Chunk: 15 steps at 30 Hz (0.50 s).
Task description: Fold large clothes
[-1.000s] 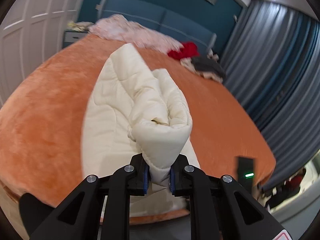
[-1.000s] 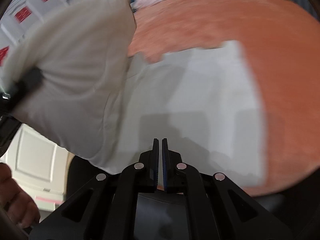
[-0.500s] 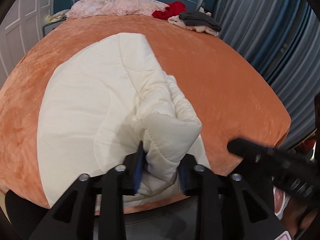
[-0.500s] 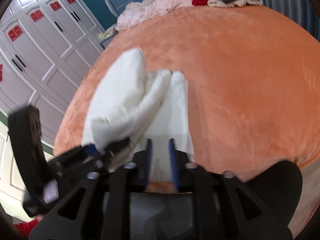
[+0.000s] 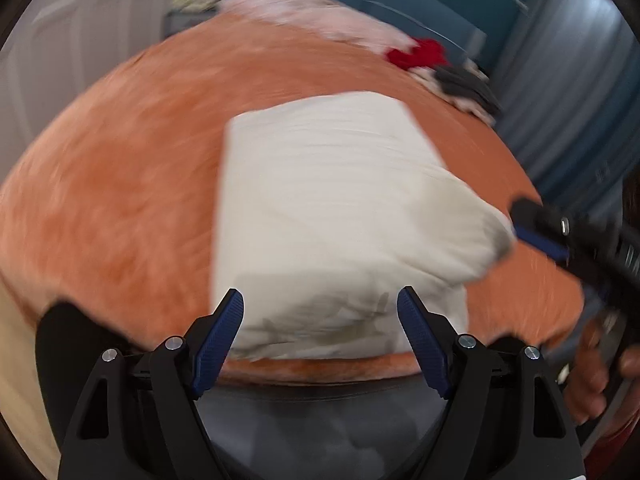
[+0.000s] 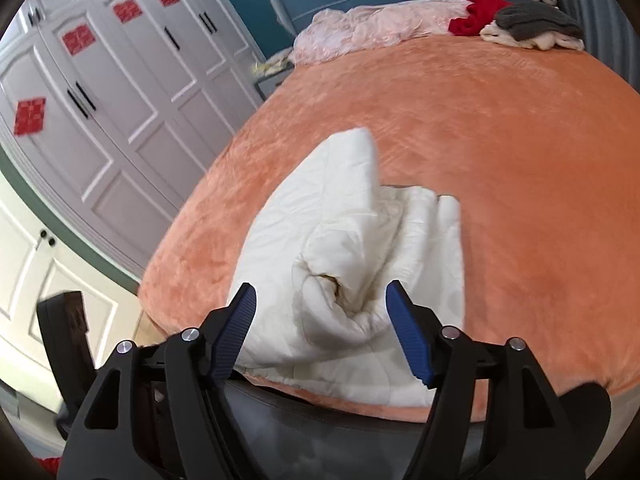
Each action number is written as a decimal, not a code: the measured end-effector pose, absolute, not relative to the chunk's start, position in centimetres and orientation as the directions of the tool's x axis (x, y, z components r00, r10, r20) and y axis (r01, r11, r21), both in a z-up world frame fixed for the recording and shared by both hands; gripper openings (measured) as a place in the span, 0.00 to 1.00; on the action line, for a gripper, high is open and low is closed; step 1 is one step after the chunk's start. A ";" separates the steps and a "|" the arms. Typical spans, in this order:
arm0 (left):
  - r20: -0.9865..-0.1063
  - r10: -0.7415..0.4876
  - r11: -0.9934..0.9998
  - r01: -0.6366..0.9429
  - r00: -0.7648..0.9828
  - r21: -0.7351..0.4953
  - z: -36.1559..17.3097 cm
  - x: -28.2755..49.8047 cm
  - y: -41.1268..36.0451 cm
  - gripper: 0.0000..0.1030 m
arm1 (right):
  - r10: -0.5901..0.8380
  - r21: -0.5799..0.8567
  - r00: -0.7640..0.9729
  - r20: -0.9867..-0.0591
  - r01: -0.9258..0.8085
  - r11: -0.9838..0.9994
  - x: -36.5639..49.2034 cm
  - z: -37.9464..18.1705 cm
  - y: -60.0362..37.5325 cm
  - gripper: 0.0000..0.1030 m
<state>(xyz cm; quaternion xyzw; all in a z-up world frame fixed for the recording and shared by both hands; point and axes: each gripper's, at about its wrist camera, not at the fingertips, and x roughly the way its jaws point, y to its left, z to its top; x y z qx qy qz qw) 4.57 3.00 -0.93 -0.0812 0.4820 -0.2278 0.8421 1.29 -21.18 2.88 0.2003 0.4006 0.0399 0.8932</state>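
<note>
A cream quilted garment [image 5: 328,208] lies folded on the orange bed [image 5: 120,168] near its front edge. It also shows in the right wrist view [image 6: 352,248], bunched and rolled at its near end. My left gripper [image 5: 320,320] is open and empty just in front of the garment. My right gripper [image 6: 320,316] is open, its jaws on either side of the rolled near end, not closed on it. The right gripper shows at the right of the left wrist view [image 5: 560,236], beside the garment's right corner. That view is blurred.
A pink cloth [image 6: 380,24], a red cloth [image 6: 476,10] and a grey and white pile [image 6: 532,28] lie at the head of the bed. White wardrobe doors [image 6: 112,92] stand to the left. Blue curtains [image 5: 580,92] hang to the right.
My left gripper has opened and let go of the garment, which now lies flat. My right gripper has opened wide and moved up to the garment's near end.
</note>
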 end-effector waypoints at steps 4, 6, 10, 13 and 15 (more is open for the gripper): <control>-0.775 -0.450 0.893 0.212 0.444 -0.397 -1.2 6.3 5.3 0.72 | 0.212 0.350 0.614 -0.760 0.112 0.930 2.8 0.6 -20.3 0.24; -0.779 -0.433 0.901 0.219 0.454 -0.374 -0.8 6.6 4.9 0.72 | 0.220 0.351 0.610 -0.761 0.102 0.931 2.1 0.4 -20.4 0.15; -0.781 -0.424 0.904 0.262 0.459 -0.337 -0.4 6.5 3.9 0.71 | 0.185 0.328 0.621 -0.762 0.122 0.937 -1.0 0.9 -21.1 0.13; -0.791 -0.408 0.906 0.308 0.455 -0.290 -0.7 6.3 2.5 0.64 | 0.131 0.294 0.602 -0.788 0.182 0.938 -3.0 0.1 -22.2 0.13; -0.808 -0.403 0.901 0.340 0.430 -0.269 -1.5 6.3 0.9 0.61 | 0.115 0.285 0.569 -0.814 0.220 0.933 -3.7 -1.6 -23.2 0.13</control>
